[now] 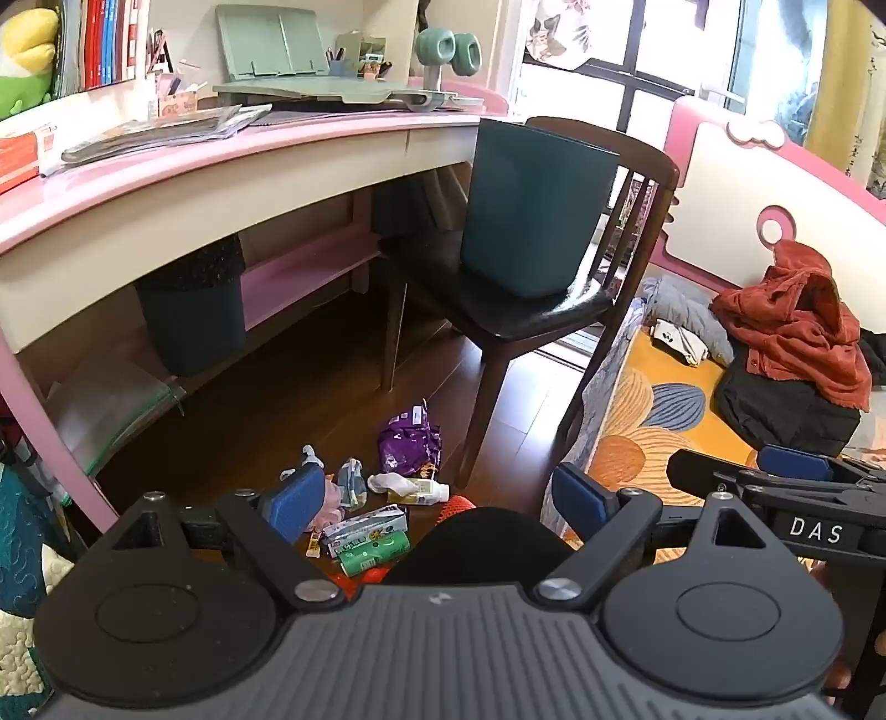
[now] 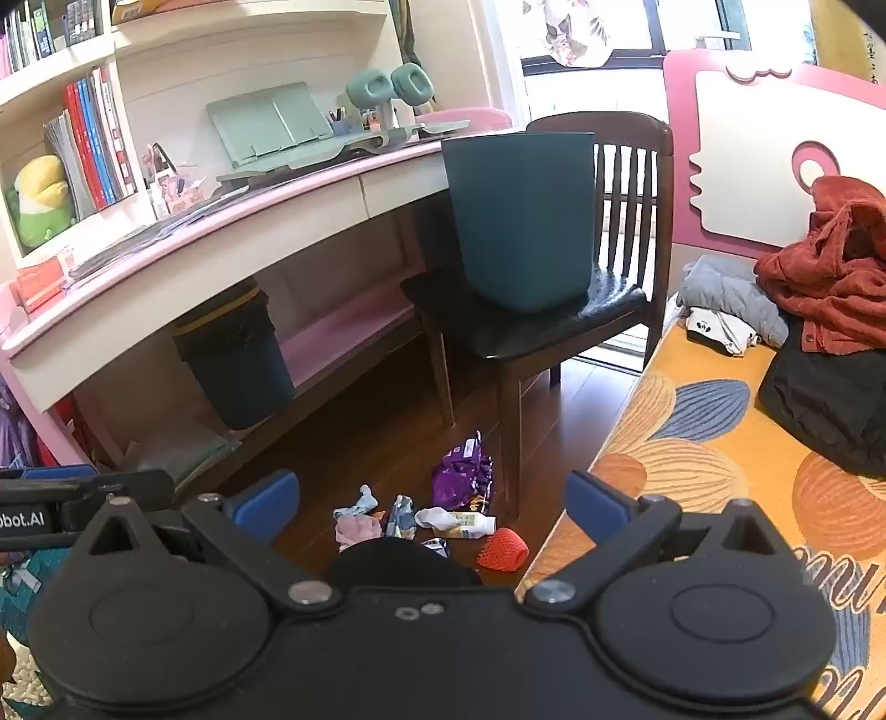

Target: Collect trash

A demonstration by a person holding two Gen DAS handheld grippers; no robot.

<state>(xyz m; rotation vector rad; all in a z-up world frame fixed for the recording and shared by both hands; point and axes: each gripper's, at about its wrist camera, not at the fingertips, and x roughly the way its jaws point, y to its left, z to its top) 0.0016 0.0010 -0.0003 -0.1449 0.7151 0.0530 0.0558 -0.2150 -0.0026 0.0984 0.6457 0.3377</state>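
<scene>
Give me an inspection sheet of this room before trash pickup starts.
Surface: dark wood floor, litter piled by the chair leg.
Job's things: purple wrapper, red foam net, small white bottle, crumpled tissues, green packet; teal bin on the chair; second bin under the desk.
Clutter: clothes on the bed.
Grippers: left tool open, empty; right tool open, empty.
Cables: nothing seen.
Surroundings: bookshelf, window.
</scene>
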